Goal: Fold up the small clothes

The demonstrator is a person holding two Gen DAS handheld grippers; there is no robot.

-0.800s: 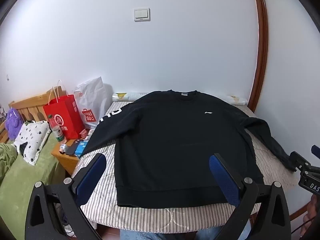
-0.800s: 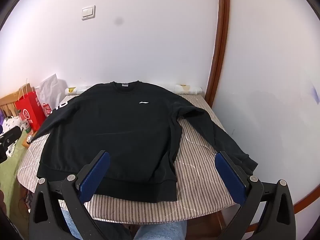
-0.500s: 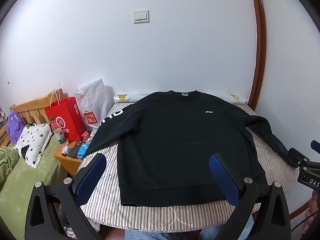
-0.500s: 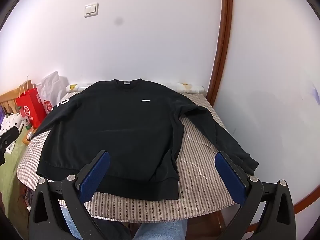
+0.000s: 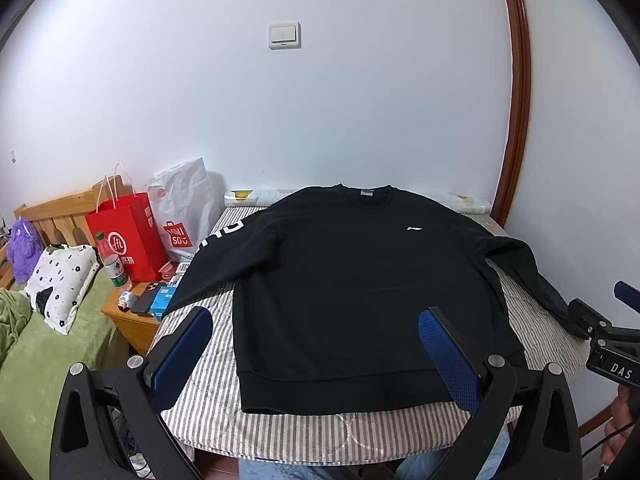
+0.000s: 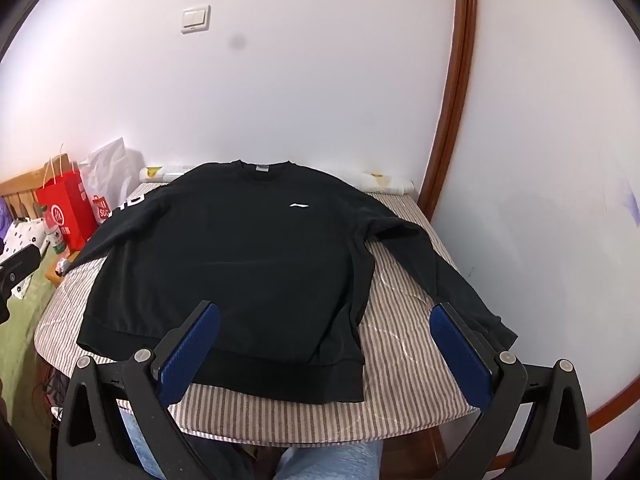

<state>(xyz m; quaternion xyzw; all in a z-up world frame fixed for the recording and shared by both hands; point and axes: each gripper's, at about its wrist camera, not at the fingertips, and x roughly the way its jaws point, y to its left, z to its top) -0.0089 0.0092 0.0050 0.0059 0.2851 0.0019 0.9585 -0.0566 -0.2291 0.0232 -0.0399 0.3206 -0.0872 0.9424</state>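
Two grippers are hovering above the near edge of the striped table [image 6: 400, 364], both with jaws spread wide and holding nothing. The black sweatshirt [image 5: 360, 280] is lying flat and face up on the cloth, collar at the far end by the wall and hem nearest the person, so its long axis is running near to far, straight ahead of both tools. The left gripper [image 5: 316, 356] is sitting over the hem, centred on the body. The right gripper [image 6: 324, 352] is straddling the right hem corner and the bare stripes beside it. The right sleeve [image 6: 440, 264] is trailing toward the near right edge (its cuff just by the right tool's outer finger), while the left sleeve [image 5: 216, 264] is hanging off the left side toward the red bag [image 5: 128, 236]. Judging by this, the right gripper is nearer a sleeve, and folding is not yet started.
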